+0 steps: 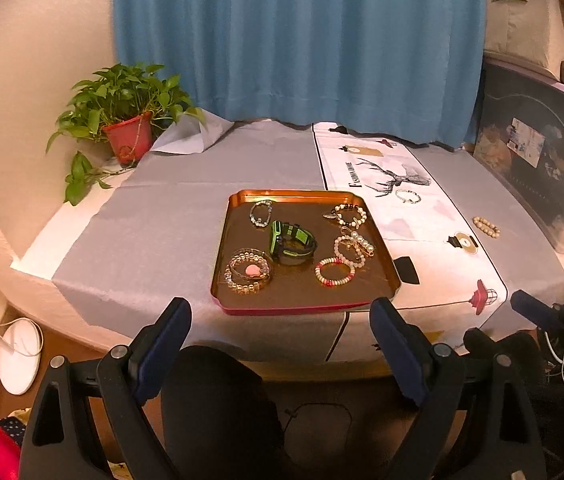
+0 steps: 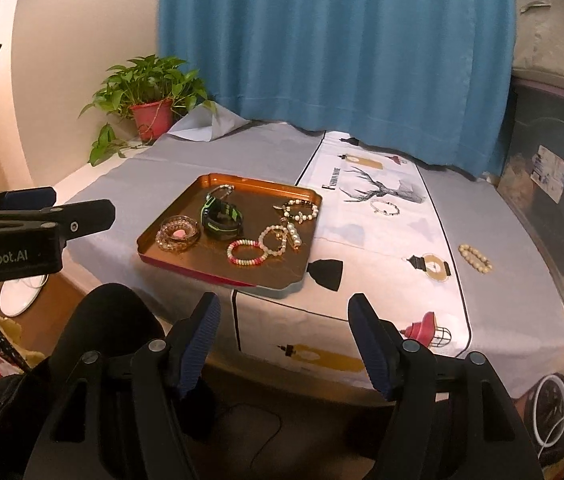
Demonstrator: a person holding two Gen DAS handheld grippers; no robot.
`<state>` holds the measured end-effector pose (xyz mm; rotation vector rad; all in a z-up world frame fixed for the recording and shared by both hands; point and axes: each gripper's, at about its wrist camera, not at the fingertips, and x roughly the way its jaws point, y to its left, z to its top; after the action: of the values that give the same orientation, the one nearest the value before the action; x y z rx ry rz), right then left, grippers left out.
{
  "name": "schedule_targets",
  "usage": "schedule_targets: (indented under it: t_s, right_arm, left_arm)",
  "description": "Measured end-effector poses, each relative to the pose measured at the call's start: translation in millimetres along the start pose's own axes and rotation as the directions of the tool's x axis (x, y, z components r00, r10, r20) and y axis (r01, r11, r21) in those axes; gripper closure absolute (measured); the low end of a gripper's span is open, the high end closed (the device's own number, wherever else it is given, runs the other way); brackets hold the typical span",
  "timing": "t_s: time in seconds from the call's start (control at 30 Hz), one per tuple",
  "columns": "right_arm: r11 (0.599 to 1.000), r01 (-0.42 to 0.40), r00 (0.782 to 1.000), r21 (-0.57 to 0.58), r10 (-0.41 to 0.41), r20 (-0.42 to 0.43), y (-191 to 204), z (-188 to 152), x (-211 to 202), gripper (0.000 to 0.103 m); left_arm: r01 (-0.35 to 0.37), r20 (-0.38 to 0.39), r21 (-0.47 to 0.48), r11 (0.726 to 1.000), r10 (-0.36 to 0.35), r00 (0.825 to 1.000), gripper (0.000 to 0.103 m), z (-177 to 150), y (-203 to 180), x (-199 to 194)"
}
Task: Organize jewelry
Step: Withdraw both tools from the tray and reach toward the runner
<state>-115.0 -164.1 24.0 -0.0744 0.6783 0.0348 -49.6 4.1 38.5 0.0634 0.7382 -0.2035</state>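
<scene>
A copper tray (image 1: pixel 390 276) (image 2: pixel 161 254) sits mid-table and holds several bracelets and a green-black watch (image 1: pixel 292 244) (image 2: pixel 221 218). Two bracelets lie outside it on the patterned cloth: a small beaded one (image 1: pixel 408 196) (image 2: pixel 384 208) by the deer print and a cream beaded one (image 1: pixel 486 227) (image 2: pixel 475 259) further right. My left gripper (image 1: pixel 282 316) is open and empty, hovering in front of the tray's near edge. My right gripper (image 2: pixel 284 312) is open and empty, off the table's front edge, right of the tray. The left gripper also shows in the right wrist view (image 2: pixel 81 212).
A potted plant (image 1: pixel 127 136) (image 2: pixel 153 118) stands at the table's back left corner. A blue curtain (image 1: pixel 298 40) hangs behind. A dark decorated cabinet (image 1: pixel 542 168) borders the right side. A black chair back (image 1: pixel 217 404) sits below the grippers, and a white round lamp base (image 1: pixel 19 360) lies on the floor.
</scene>
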Motion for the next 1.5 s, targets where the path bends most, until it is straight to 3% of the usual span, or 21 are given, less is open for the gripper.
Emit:
schedule_targets:
  t_s: [1.03, 1.27, 1.5]
  right_arm:
    - [0.999, 0.012, 1.000, 0.036, -0.011, -0.019, -14, -8, 7, 0.035]
    - [0.993, 0.084, 0.996, 0.086, -0.082, -0.034, -54, -15, 20, 0.035]
    - [0.957, 0.211, 0.976, 0.199, -0.197, -0.090, -139, -24, 44, 0.035]
  left_arm:
    - [0.005, -0.037, 0.049, 0.999, -0.003, 0.999, 0.014, -2, -17, 13]
    - [0.051, -0.065, 0.082, 0.995, -0.046, 0.997, 0.014, 17, -44, 35]
    - [0.113, -0.116, 0.149, 0.982, -0.096, 0.989, 0.014, 45, -94, 78]
